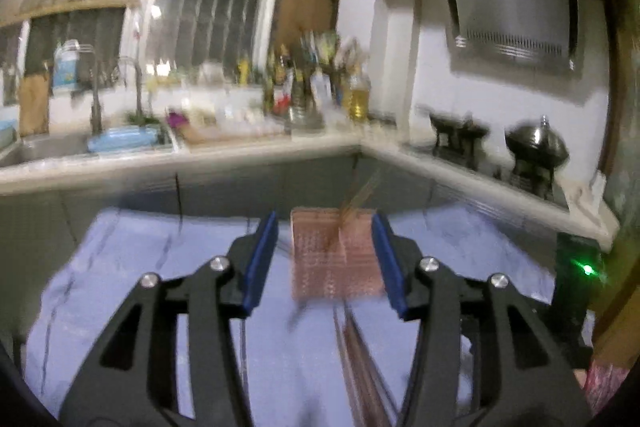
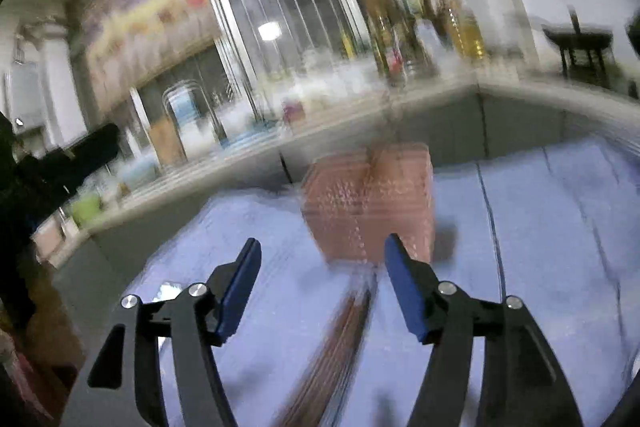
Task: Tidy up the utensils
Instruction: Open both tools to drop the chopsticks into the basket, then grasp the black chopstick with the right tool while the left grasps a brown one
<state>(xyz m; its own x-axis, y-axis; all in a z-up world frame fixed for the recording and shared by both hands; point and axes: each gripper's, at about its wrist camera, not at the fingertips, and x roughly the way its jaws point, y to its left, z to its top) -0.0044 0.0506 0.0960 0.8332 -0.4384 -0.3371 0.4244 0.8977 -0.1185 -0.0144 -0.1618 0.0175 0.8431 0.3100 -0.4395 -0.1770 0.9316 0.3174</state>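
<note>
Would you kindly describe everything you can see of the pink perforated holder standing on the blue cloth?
The pink holder is a boxy, upright container that looks like plastic, its walls covered in a grid of small holes. It stands on the blue cloth, beyond the tips of both grippers and touched by neither. A few thin brown sticks, probably chopsticks, lean out of its top. More brown sticks lie on the cloth in front of it. Blur hides finer detail.

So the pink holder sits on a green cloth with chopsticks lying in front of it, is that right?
Not quite: the cloth is light blue, not green, as the left wrist view shows. The pink holder does sit on it, with chopsticks lying in front.
</note>
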